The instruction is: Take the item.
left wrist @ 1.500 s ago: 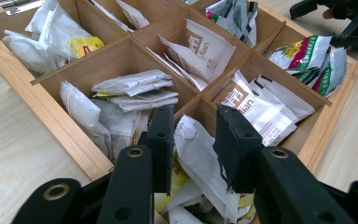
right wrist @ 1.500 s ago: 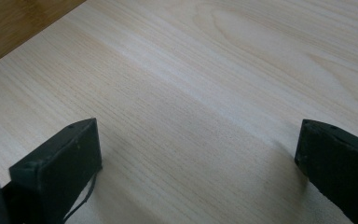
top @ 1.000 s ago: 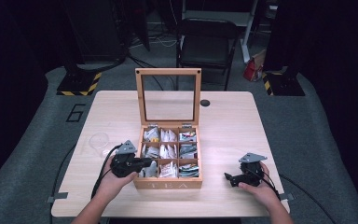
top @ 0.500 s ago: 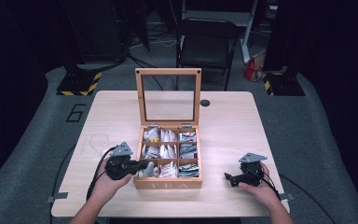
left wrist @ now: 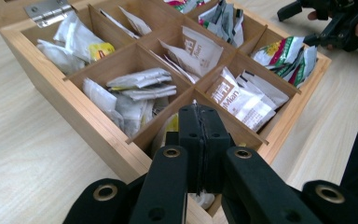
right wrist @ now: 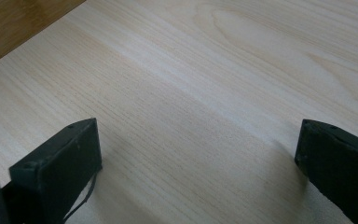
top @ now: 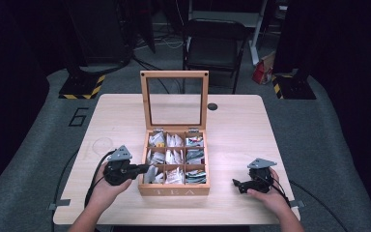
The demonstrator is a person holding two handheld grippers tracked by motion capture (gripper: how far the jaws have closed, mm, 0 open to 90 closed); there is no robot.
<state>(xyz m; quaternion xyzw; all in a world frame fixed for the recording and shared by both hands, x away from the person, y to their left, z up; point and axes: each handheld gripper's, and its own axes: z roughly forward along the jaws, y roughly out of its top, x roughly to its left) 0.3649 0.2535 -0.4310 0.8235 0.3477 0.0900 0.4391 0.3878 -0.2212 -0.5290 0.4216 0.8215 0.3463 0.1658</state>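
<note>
A wooden tea box (top: 174, 191) stands open in the middle of the table, its glass lid (top: 174, 99) upright. Its compartments hold several tea packets (left wrist: 242, 95). My left gripper (top: 144, 169) reaches over the box's left wall at the front-left compartment (left wrist: 165, 133). Its jaws are pressed together (left wrist: 200, 123), and I cannot tell whether a packet is pinched between them. My right gripper (top: 238, 185) rests on the bare table right of the box, jaws wide apart (right wrist: 198, 154) with nothing between them. It also appears far off in the left gripper view (left wrist: 340, 25).
The light wood table (top: 232, 125) has bare room on both sides of the box. A small black disc (top: 213, 106) lies near the far edge. A black chair (top: 215, 43) stands behind the table. Cables trail off the near edge from both grippers.
My left gripper has drawn back a little to the left, away from the box's inside, still shut. The right gripper has stayed where it was.
</note>
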